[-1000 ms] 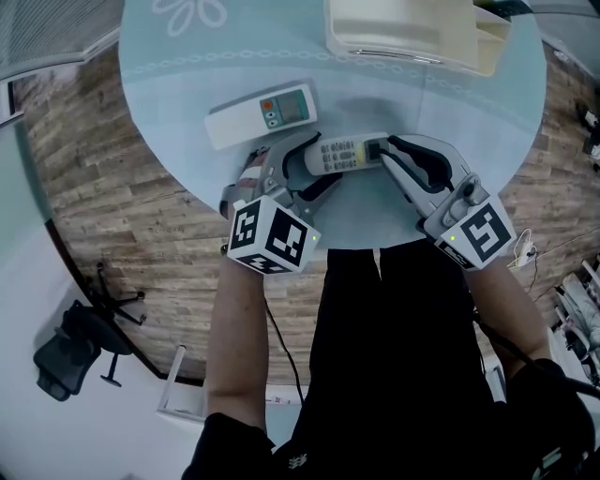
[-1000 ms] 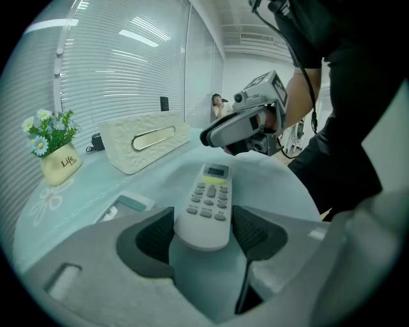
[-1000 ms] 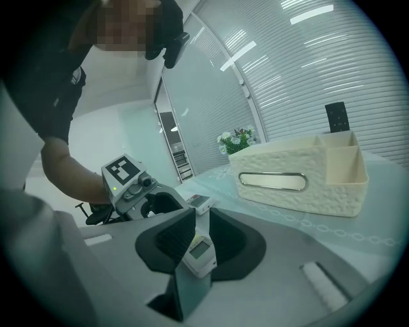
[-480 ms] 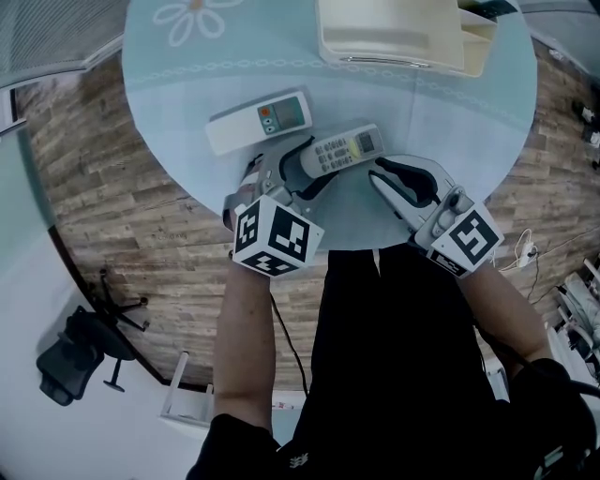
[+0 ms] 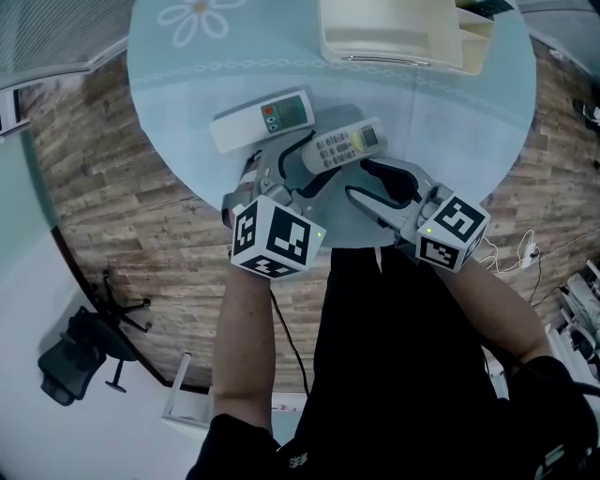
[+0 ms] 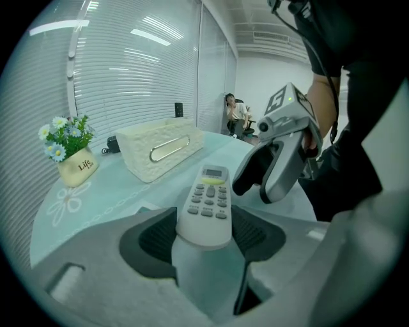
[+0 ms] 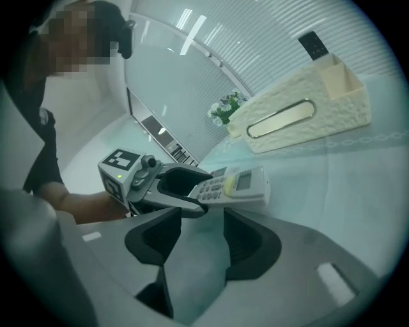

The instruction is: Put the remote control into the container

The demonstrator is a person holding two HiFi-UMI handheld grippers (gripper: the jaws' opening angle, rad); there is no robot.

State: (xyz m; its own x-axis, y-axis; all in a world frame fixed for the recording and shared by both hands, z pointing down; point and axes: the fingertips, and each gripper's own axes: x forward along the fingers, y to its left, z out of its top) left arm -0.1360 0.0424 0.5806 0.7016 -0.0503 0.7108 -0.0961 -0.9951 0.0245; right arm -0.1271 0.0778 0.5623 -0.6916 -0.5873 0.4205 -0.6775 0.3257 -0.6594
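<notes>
Gripping the remote control (image 5: 343, 148) by its near end in the left gripper (image 5: 309, 169), over the table (image 5: 450, 112), well apart from the container (image 5: 394, 33). Just been opening the right gripper (image 5: 361, 180), empty, beside the remote control.

Grey left tool (image 5: 317, 161) and right tool (image 5: 358, 180), black-padded, bear black-and-white marker cubes (image 5: 272, 239); clothing (image 5: 394, 356) black.

The desk (image 5: 450, 122) is pale blue-green, printed with a white daisy (image 5: 192, 14) and a white chain-like line (image 5: 281, 64). The remote control (image 5: 342, 145) is white with grey buttons, one yellow-green button and a grey display. The second remote (image 5: 262, 119) is white with orange and blue buttons. The container (image 5: 394, 33) is cream with a rough embossed texture. The floor (image 5: 112, 187) shows brown wood planks.
</notes>
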